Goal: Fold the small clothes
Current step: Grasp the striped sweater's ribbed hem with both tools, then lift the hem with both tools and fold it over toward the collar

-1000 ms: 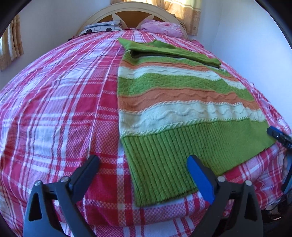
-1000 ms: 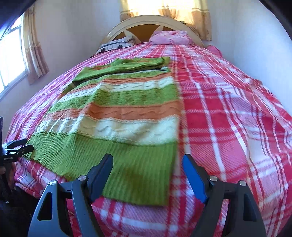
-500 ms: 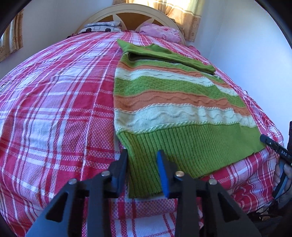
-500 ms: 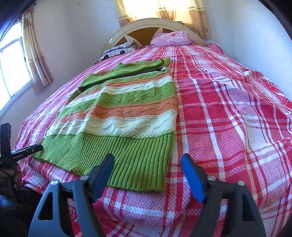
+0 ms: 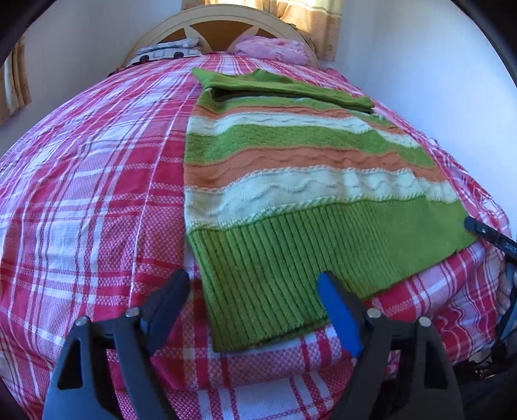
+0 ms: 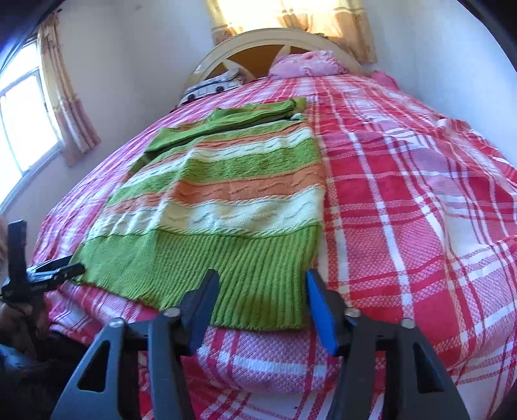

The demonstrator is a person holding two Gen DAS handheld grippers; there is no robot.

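A knitted sweater (image 5: 290, 181) with green, orange and cream stripes lies flat on the bed, its sleeves folded across the top and its green ribbed hem toward me. It also shows in the right wrist view (image 6: 226, 200). My left gripper (image 5: 255, 290) is open, its fingers straddling the hem's left corner just above it. My right gripper (image 6: 261, 290) is open, narrower, with its fingers over the hem's right corner. Neither holds cloth. The right gripper's tip (image 5: 491, 237) shows at the far right of the left wrist view, and the left gripper (image 6: 48, 274) at the left of the right wrist view.
The bed has a red, pink and white plaid cover (image 5: 80, 194). A cream headboard (image 5: 219, 26) and pillows (image 5: 271, 48) lie at the far end. White walls stand close on both sides, with a curtained window (image 6: 29, 129) at one side. The bed's foot edge is just below the grippers.
The left gripper narrowed half a second ago and has opened wide again over the left hem corner. The right gripper has narrowed and moved closer to the right hem corner.
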